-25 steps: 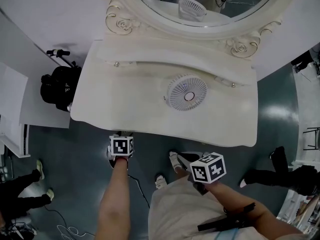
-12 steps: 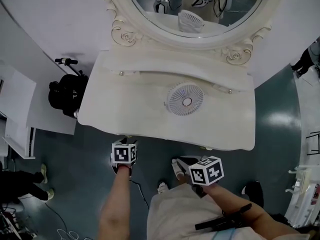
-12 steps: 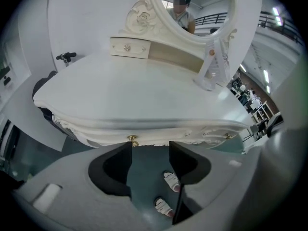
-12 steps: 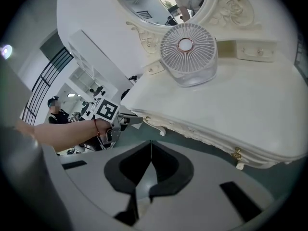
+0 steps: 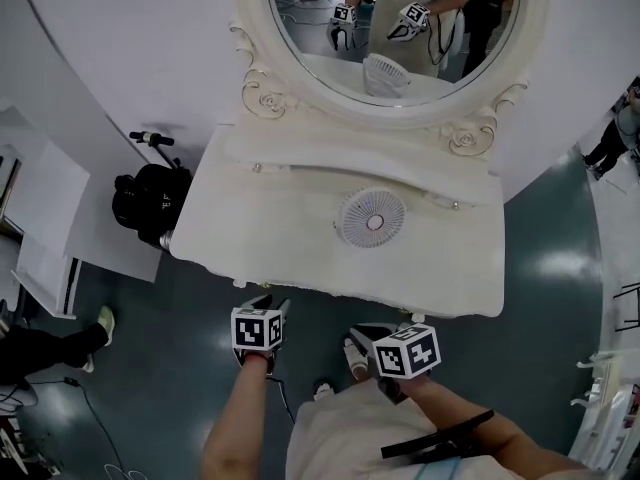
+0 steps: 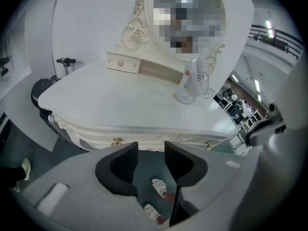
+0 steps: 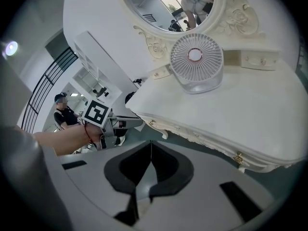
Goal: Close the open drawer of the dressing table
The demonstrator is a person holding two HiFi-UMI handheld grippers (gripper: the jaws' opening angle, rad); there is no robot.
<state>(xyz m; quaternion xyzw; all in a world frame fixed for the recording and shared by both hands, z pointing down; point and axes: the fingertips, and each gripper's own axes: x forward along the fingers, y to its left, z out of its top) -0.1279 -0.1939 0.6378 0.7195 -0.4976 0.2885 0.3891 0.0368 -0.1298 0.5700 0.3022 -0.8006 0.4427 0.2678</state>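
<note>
1. We see the dressing table's tabletop [image 5: 280, 218], white and carrying a fan [image 5: 373, 218].
2. Its drawer [image 6: 103, 134] looks pushed in under the front edge (gold knob showing).
3. The left tongs [image 6: 151, 150] stand apart and empty, having just been narrowing.
4. The right tongs [image 7: 151, 153] are pressed together, empty.

I can read no word, number or brand anywhere. The white marker cube [image 5: 259, 329] on my left gripper [image 6: 151, 148] and the white marker cube [image 5: 407, 351] on my right gripper [image 7: 151, 150] bear only black-and-white square patterns, no letters. Any print on the black bag [image 5: 150, 203] is too small to read.
</note>
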